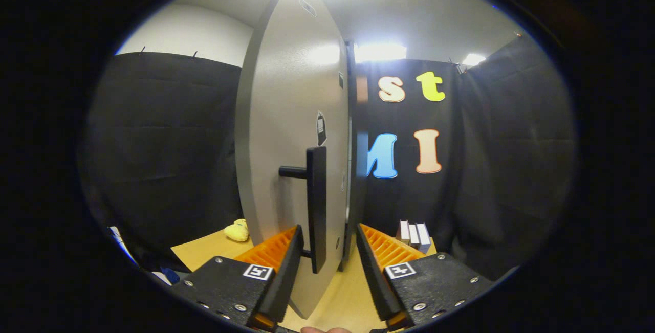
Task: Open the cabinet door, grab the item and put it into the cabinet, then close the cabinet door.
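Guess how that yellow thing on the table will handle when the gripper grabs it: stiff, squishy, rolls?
The yellow item looks rounded and plush-like, so probably soft and light, likely squashing between the fingers. It lies low on the wooden table beside the cabinet door, so rolling seems unlikely. The gripper is open around the door handle.

White blocks (414,236) stand upright on the wooden table (353,292)

tongs (327,251) spread wide around the cabinet door's (291,118) black handle (317,205).
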Motion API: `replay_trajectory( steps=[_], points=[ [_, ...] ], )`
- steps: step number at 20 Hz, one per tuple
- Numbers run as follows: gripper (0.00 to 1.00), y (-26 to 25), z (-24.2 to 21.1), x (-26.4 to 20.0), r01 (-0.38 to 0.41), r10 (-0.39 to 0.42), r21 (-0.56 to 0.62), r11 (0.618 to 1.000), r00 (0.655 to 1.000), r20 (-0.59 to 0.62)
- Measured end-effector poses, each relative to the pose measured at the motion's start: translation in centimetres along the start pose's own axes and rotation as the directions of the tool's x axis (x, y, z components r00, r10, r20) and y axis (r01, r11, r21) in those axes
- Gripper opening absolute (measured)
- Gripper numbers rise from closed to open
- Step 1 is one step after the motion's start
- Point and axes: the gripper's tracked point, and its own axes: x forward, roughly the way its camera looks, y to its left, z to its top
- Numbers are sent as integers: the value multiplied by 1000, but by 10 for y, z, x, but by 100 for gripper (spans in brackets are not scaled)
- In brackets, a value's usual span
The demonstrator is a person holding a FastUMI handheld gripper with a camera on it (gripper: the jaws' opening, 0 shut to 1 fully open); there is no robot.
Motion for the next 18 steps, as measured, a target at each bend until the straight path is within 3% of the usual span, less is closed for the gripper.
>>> replay_trajectory(
  steps=[1, 4, 6, 8, 12, 18],
  points=[
    [79, -6, 4, -2, 28, -28, -4, 1000, 999, 19],
    [88, -7, -5, -3, 60, -61, 20, 998, 998, 16],
    [90, -12, -9, -9, 95, -96, 45, 994, 995, 19],
    [91, -20, -12, -21, 191, -194, 72, 979, 980, 46],
    [96, -7, -10, -46, 353, -355, 43, 935, 921, 160],
    [96, 61, -54, -58, 406, -403, 30, 913, 892, 206]
  ],
)
